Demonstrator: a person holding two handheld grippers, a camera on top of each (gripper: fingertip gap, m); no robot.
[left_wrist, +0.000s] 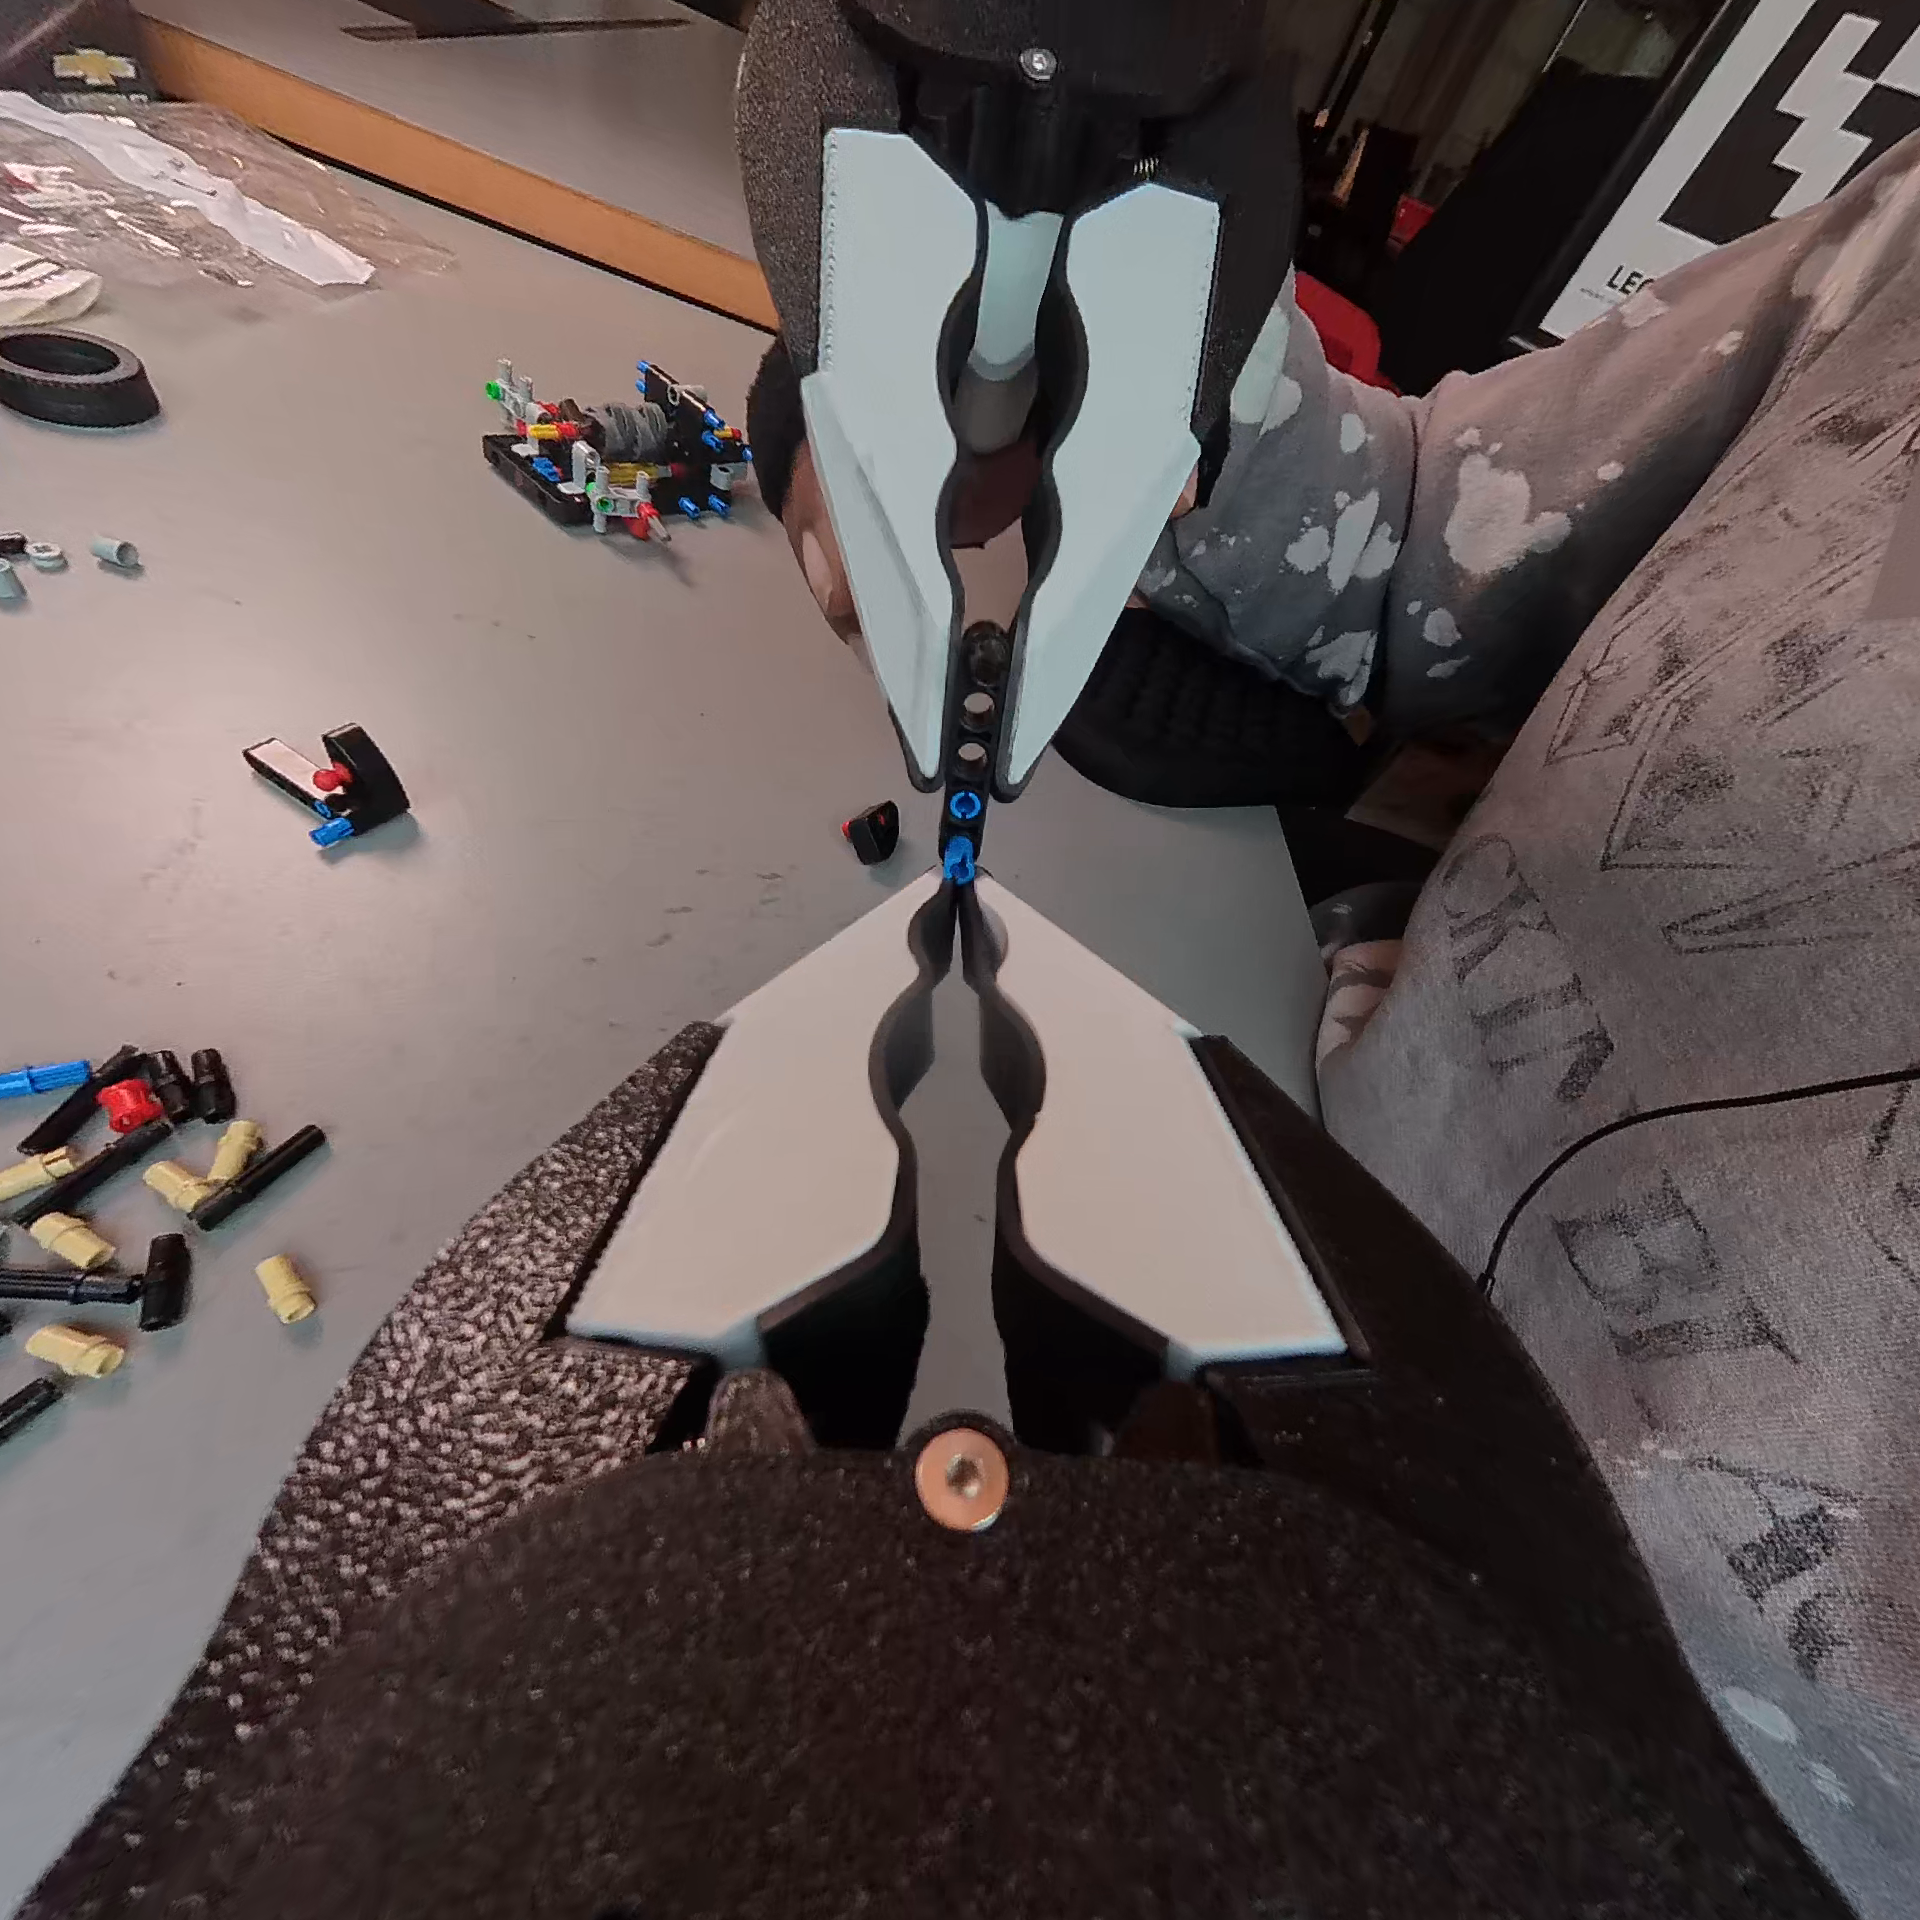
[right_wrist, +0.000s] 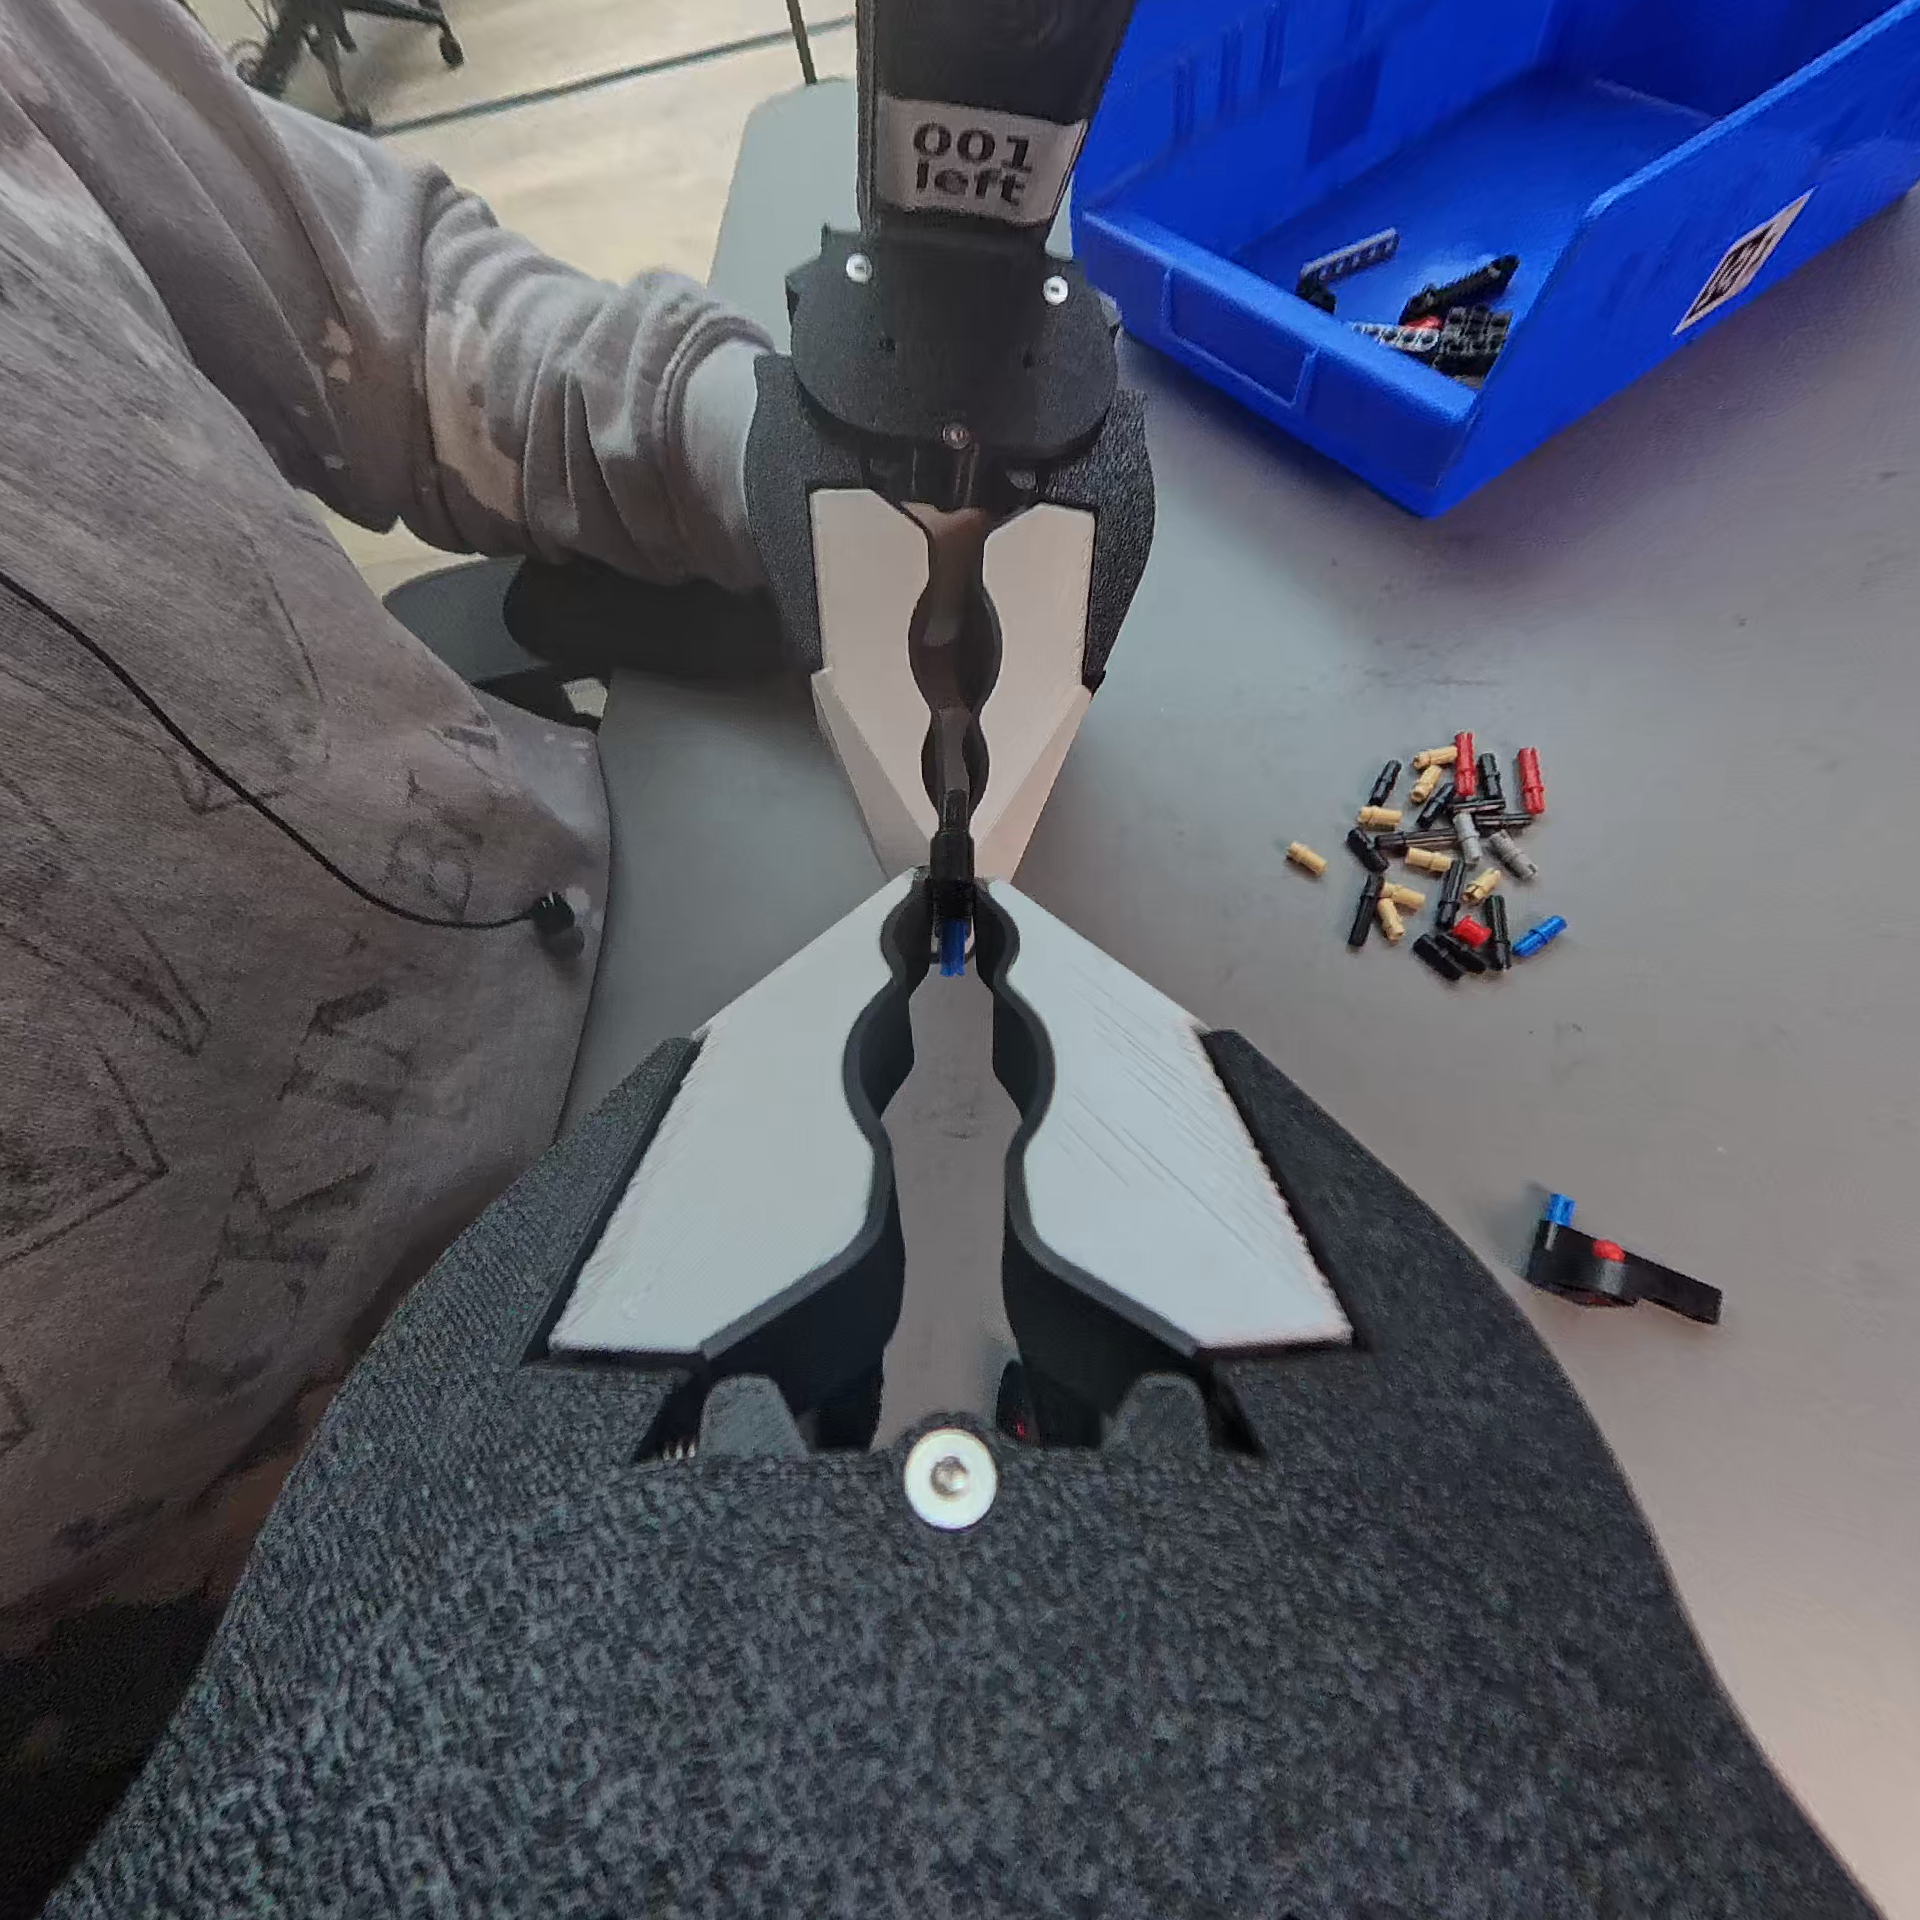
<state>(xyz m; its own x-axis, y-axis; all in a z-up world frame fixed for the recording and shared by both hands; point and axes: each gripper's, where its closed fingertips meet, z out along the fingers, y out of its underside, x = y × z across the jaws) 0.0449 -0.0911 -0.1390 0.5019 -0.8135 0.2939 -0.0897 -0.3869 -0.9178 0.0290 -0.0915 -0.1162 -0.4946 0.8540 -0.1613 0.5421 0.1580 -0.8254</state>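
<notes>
**Pinching one small beam from both ends**

Clamping a black holed beam (left_wrist: 968, 727) in right gripper (left_wrist: 966, 790); left gripper (left_wrist: 958, 883) nipped shut on blue pin (left_wrist: 958, 860) at its end, above grey table (left_wrist: 520, 727). Likely light, rigid, slick plastic; best held by flat sides. Loose pins (right_wrist: 1449, 852), blue bin (right_wrist: 1351, 395) nearby.

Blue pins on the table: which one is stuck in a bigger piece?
The blue pin poking from the black curved piece, alone near the edge; the other blue pin lies loose in the pile.
</notes>
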